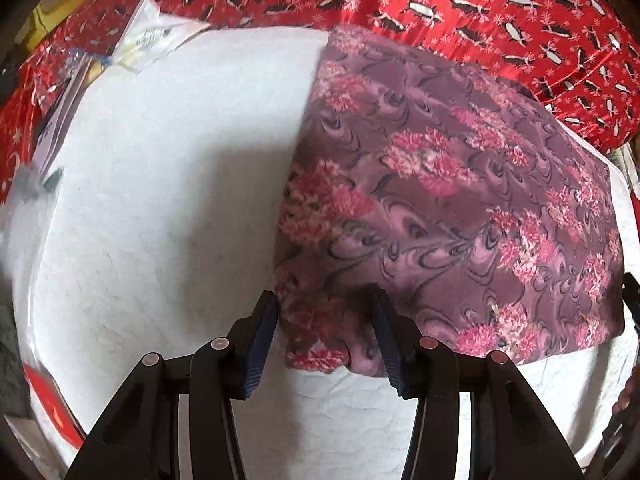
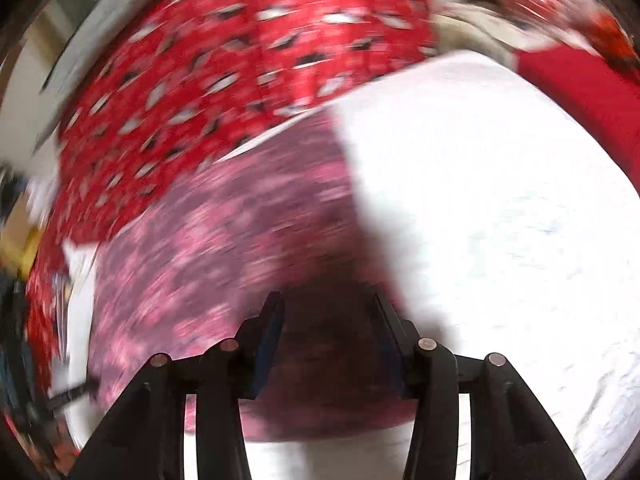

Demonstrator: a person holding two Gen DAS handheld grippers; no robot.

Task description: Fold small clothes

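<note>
Garment: I see the mauve floral cloth (image 1: 460, 200) folded on the white pad (image 1: 160, 200).
Left gripper (image 1: 326, 312): fingers apart, straddling its near corner.
Right gripper (image 2: 328, 312): apart over cloth (blurred, contact unclear).

Left gripper (image 1: 326, 322) points down at the near left corner of a purple floral cloth (image 1: 452, 200); jaws parted, bunched corner between them, whether the pads press it unclear. Cloth lies folded flat on a white padded surface (image 1: 160, 200). Red patterned fabric (image 1: 480, 8) beyond. Clear plastic packet (image 1: 152, 32) at far left, touching the white surface's edge.
</note>
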